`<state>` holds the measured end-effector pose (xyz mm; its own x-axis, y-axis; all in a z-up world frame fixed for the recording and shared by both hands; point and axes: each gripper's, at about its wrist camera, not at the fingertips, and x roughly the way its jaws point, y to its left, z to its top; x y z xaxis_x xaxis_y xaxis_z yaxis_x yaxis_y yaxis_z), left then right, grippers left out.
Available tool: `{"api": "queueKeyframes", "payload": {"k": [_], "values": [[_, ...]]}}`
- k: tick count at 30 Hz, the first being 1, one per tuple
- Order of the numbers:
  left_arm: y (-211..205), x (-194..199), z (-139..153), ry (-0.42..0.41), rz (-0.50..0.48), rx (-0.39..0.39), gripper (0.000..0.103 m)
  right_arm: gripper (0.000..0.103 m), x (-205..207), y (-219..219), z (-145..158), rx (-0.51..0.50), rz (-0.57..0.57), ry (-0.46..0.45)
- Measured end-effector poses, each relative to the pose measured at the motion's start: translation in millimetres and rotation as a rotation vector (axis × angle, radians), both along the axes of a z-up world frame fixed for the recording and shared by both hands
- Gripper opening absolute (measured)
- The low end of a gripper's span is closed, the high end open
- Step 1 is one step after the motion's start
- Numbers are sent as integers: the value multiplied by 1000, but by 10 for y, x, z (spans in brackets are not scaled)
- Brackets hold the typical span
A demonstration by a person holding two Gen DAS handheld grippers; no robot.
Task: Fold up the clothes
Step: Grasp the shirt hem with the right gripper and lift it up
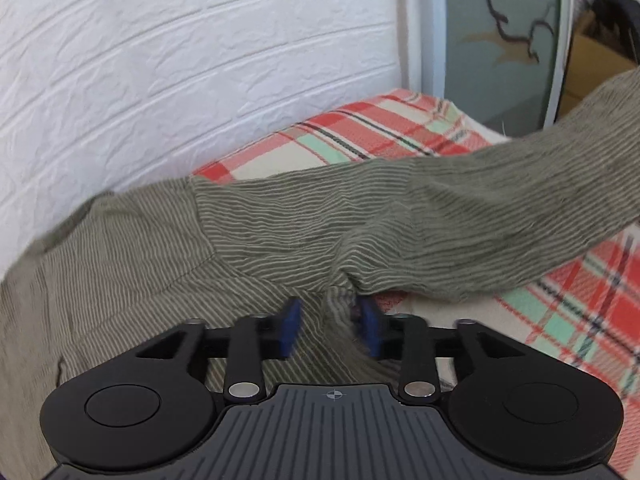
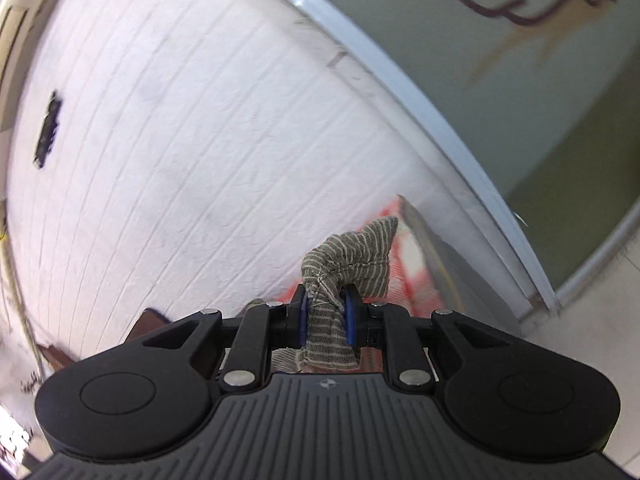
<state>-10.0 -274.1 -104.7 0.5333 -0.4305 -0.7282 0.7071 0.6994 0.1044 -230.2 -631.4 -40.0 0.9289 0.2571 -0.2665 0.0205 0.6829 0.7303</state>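
Two handheld grippers are engaged with one olive-green striped garment [image 1: 360, 224], which lies spread across a red, mint and cream plaid bedsheet [image 1: 384, 128] beside a white brick-pattern wall [image 1: 160, 80].

Left gripper [image 1: 332, 326]: jaws stand partly apart. A bunched ridge of the garment rises between the blue pads [image 1: 291, 326]. The fabric lies against the right-hand pad; a visible gap separates it from the left-hand pad, so no clamping pressure is evident. The garment's body extends to the left of the gripper, and a sleeve runs away to the upper right, lifted off the sheet.

Right gripper [image 2: 326, 314]: jaws are nearly closed and pinch a gathered end of the same striped fabric [image 2: 352, 256]. A seamed cuff or hem protrudes beyond the fingertips and folds over to the right. The gripper is raised and faces the wall, with only a small patch of the plaid sheet visible past the fabric.

Background: a frosted glass door panel [image 2: 540, 100] with a white frame stands to the right of the wall.
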Motion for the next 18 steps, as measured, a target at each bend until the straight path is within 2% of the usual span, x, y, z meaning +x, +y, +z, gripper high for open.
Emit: {"api": "queueKeyframes", "payload": {"k": [2,4,5,8,10,13,14,16,18], "values": [[21,61,-6,49,-4,-15,56,20,122,118,202,-23,37,-49],[25,177,-98,179,-2,-61,57,20,266,261,425,-52,79,-100],[18,213,-149,215,10,-73,58,20,340,345,541,-72,105,-121],[21,165,-129,191,17,-89,58,20,530,600,845,-140,170,-155],[131,93,14,176,-16,-109,59,20,629,735,943,-209,201,-145],[352,14,255,110,-41,-124,70,20,704,818,988,-244,215,-134],[426,37,312,92,-32,-125,70,20,711,821,995,-242,214,-134],[505,195,324,123,21,-134,68,20,733,800,980,-223,212,-139],[559,390,294,180,87,-147,56,20,739,790,976,-206,207,-145]]}}
